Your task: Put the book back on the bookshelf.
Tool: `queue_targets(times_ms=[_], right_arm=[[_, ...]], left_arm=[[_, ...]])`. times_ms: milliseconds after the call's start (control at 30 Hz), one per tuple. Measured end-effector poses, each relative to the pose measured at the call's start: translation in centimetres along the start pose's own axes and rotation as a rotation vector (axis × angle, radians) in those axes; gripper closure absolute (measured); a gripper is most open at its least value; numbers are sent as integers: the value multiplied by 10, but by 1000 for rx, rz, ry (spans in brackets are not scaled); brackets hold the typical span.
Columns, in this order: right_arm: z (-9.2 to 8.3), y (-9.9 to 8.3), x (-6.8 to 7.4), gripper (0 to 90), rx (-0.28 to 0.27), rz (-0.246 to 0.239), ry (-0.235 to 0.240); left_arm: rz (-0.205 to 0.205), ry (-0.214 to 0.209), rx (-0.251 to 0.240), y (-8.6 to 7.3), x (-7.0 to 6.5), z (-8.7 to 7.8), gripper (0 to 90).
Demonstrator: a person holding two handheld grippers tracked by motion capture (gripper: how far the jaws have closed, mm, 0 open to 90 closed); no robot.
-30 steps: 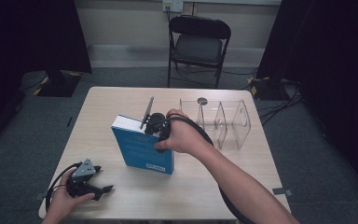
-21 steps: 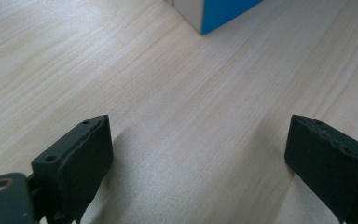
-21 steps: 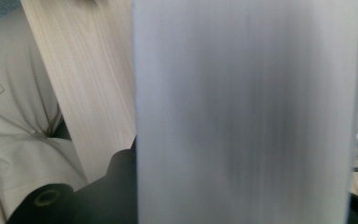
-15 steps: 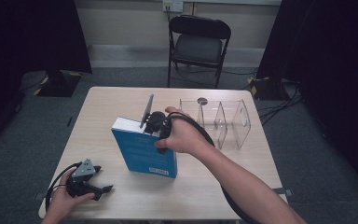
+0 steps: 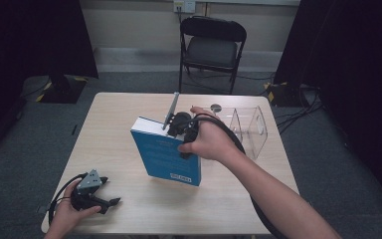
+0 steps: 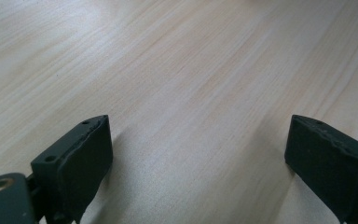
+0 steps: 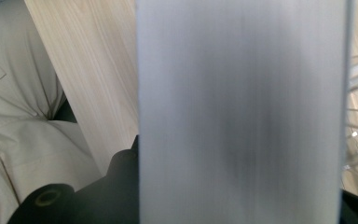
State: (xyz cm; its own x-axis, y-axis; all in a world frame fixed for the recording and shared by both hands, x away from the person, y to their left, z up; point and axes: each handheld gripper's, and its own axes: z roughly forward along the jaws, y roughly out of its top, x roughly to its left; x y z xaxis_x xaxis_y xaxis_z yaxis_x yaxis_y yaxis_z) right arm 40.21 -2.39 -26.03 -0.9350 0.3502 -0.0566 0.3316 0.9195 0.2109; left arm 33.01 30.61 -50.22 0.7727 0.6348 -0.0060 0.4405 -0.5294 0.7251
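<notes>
- Pale wood grain is what I am looking at nearest me: my left hand-held gripper point(image 5: 110, 201) is resting near the front left corner of the bench point(image 5: 114, 124), its black jaws spread wide over bare wood with nothing between them, and it is staying where it was a second ago.
- Further in, my right hand-held gripper point(image 5: 171, 133) is clamping the blue book point(image 5: 165, 158) by its top edge; in the right gripper view the pale page block point(image 7: 242, 112) is sitting squarely between the jaws.
- Since a second ago I am lifting the book: it is now standing higher and tilted, closer to the clear plastic organizer point(image 5: 248, 127) just beyond it.
- I am judging that the pick-up is done and that carrying toward that organizer is the step in hand.
</notes>
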Motion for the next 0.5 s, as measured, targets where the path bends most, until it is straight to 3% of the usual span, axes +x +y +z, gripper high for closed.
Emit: queue_targets(times_ms=[233, 500], right_arm=[[-6, -16, -7, 618, 1, 51, 3], [-9, -34, -14, 619, 6, 93, -1]], left_arm=[[-4, 1, 16, 3, -2, 4, 2], [-4, 1, 15, 3, -2, 4, 0]])
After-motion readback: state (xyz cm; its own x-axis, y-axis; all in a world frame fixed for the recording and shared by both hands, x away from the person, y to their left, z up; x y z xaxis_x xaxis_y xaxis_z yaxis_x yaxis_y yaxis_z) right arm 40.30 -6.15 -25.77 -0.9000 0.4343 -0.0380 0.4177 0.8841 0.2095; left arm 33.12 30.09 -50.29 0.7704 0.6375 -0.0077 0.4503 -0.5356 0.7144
